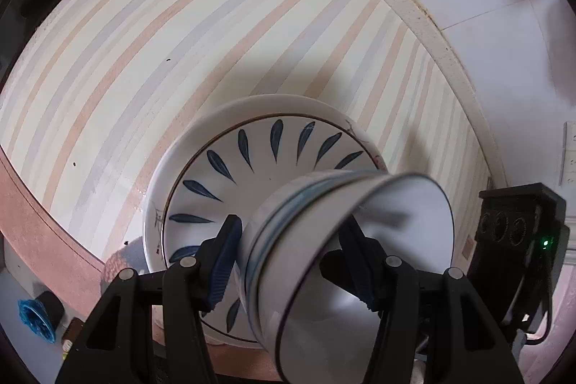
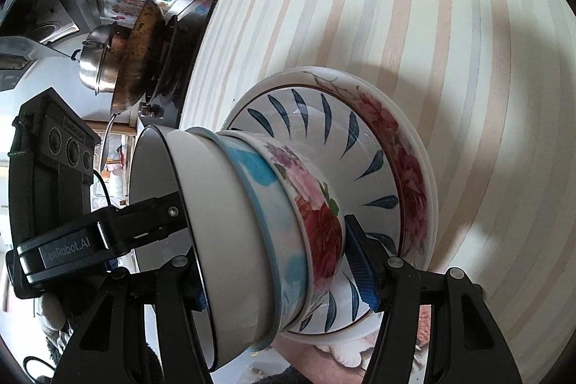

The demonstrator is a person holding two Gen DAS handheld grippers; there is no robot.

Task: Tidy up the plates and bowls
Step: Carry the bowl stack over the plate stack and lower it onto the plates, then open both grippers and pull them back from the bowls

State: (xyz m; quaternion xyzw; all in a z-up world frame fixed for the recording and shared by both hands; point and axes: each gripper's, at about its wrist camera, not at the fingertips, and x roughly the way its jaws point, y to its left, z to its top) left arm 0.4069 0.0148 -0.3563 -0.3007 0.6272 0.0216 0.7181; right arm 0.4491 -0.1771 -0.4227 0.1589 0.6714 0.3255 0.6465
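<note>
grippers (image 2: 284,261) around nested floral bowls (image 2: 273,225)

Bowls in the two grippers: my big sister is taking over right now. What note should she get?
Left gripper: shut on the bowl stack, one finger inside the rim and one outside.
Right gripper: shut on the same stack, on the opposite side.
Things: the nested bowls are held at the middle of the plate stack on the striped counter. I cannot tell whether they touch the top plate.
Done: plates stacked, bowls nested.
Left: probably settle the bowls on the plates, then open both grippers.
</note>
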